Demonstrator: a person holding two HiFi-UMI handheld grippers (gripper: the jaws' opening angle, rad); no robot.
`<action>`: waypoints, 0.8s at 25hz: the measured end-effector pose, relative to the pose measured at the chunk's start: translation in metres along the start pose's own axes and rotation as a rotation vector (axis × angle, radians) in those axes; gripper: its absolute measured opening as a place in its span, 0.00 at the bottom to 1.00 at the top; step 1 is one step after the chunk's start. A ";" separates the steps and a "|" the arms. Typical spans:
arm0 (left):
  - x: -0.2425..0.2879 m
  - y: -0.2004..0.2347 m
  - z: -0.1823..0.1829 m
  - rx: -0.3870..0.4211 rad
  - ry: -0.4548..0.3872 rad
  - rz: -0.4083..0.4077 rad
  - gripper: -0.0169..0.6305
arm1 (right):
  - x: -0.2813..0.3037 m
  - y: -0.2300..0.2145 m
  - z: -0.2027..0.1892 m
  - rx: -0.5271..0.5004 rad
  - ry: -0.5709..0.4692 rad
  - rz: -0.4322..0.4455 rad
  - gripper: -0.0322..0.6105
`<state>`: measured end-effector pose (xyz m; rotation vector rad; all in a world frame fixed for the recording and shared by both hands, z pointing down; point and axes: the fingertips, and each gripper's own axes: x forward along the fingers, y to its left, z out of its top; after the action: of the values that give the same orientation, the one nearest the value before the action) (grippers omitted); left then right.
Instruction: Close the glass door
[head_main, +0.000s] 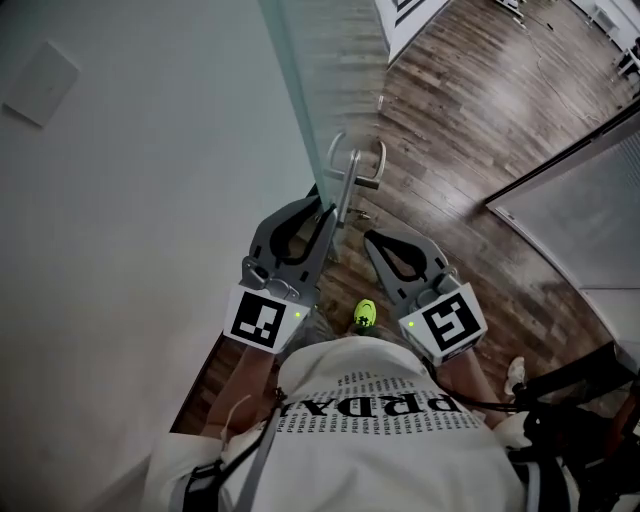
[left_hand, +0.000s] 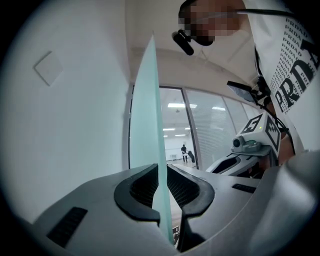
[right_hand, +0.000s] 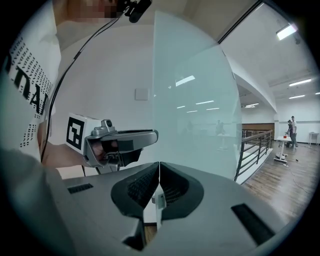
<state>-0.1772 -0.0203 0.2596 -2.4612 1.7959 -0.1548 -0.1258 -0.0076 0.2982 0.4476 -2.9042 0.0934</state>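
Overhead, the head view shows a person in a white printed shirt (head_main: 380, 440) standing at the edge of the glass door (head_main: 320, 80), both forearms reaching forward and down. The left gripper (head_main: 328, 215) is pushed up to the door's edge just below the metal handle (head_main: 352, 170), its marker cube turned towards the camera. The right gripper (head_main: 370, 238) hangs just beside it over the wooden floor (head_main: 470, 120), apart from the glass. A white wall (head_main: 130, 200) fills the left side.

From the left gripper view, the pale green edge of the glass door (left_hand: 150, 125) rises straight up between the jaws of the left gripper (left_hand: 162, 172), which are pressed narrowly against the pane on either side. The other gripper's cube shows at right.

From the right gripper view, the right gripper (right_hand: 159, 167) has its jaws drawn together, tips meeting, with nothing held. Ahead stands the glass door (right_hand: 195, 100), the left gripper (right_hand: 155, 135) level against its near edge, and a dark railing (right_hand: 255, 147) at right.
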 end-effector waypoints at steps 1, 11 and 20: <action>0.006 -0.005 -0.001 0.002 -0.001 -0.005 0.09 | -0.002 -0.006 -0.002 -0.005 0.002 -0.003 0.05; 0.057 -0.060 -0.010 -0.016 -0.024 -0.157 0.12 | -0.029 -0.060 -0.021 0.057 -0.011 -0.189 0.05; 0.100 -0.097 -0.026 -0.045 -0.034 -0.266 0.13 | -0.056 -0.105 -0.051 0.080 0.011 -0.345 0.05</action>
<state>-0.0589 -0.0861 0.3006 -2.7078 1.4676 -0.0909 -0.0319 -0.0864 0.3396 0.9489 -2.7717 0.1587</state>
